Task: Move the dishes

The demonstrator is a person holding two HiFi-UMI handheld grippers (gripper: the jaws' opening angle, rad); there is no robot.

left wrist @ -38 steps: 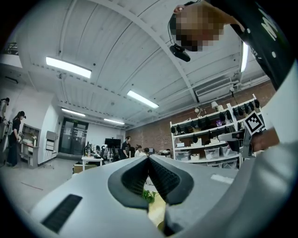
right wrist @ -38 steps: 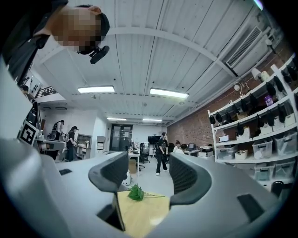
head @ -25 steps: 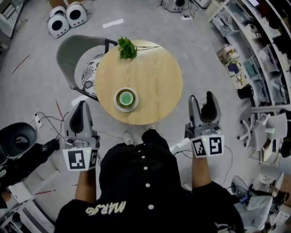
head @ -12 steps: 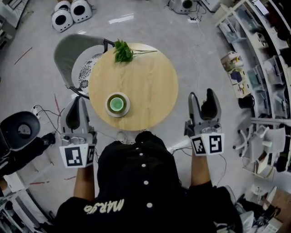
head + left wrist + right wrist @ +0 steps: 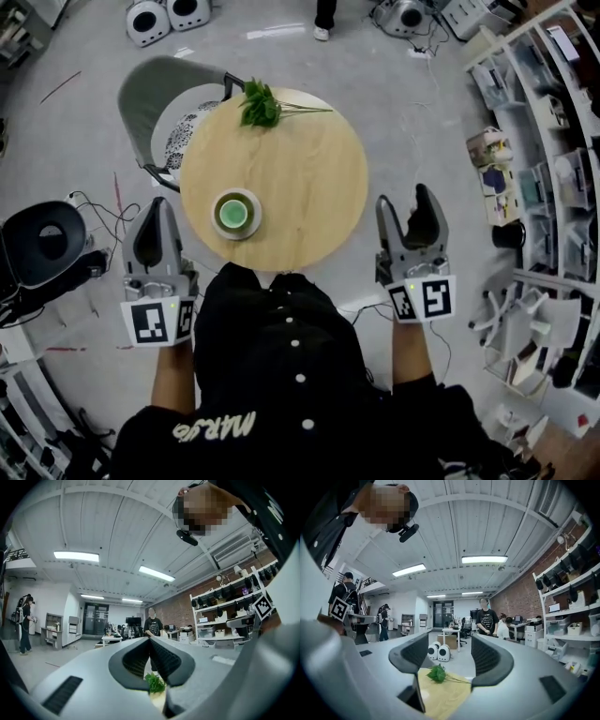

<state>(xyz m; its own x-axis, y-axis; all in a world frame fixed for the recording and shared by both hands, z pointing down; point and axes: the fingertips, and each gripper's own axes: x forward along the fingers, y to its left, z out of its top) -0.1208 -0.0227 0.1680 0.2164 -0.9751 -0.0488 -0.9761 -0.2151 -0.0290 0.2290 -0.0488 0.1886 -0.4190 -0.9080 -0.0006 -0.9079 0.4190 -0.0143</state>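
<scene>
1. The left gripper has its jaws pressed together with nothing between them; it is held level, just off the near-left edge of the table
2. The right gripper has its jaws standing well apart and empty; it is beside the table's near-right edge
3. The green cup sits on a white saucer on the near-left part of the round wooden table, nearer the left gripper and touched by neither
4. A leafy sprig lies at the far edge
5. A grey chair stands at the table's far-left side, and shelves line the right
</scene>
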